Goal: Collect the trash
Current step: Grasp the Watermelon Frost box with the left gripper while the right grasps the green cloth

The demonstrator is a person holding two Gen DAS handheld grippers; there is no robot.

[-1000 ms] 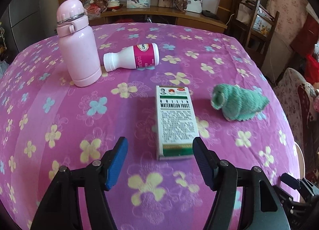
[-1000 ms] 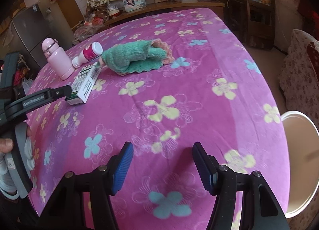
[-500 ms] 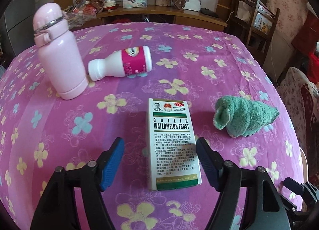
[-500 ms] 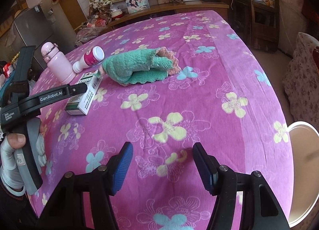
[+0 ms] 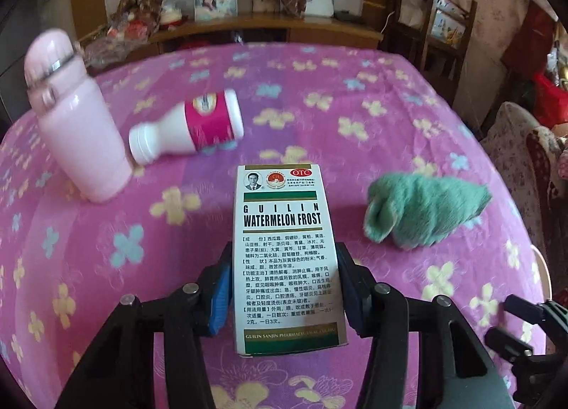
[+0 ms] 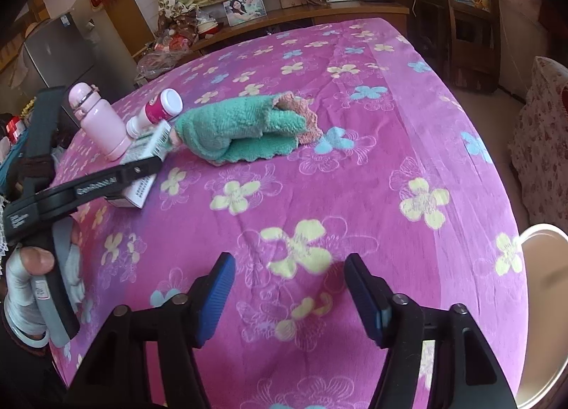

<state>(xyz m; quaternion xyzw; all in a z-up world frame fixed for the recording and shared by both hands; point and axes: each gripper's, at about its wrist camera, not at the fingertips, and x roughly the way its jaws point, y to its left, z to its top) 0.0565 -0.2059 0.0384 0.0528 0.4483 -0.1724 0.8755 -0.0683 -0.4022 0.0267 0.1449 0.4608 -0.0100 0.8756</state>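
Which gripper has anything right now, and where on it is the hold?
The left gripper has just closed on the medicine box, pads on its long sides at the near end. The right gripper is empty.

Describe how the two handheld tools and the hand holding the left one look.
Both tools, left and right, are black plastic clamps with silver pivot screws and ribbed blue pads inside the fingers. The left tool's arm bears white lettering, with a grey handle. The hand gripping it wears a light grey glove leaving the thumb tip bare.

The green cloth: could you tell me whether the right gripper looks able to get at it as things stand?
Probably yes. The right gripper stands open with nothing between its fingers, and only bare tablecloth lies between it and the green cloth. The left gripper, around the medicine box, is off to one side.
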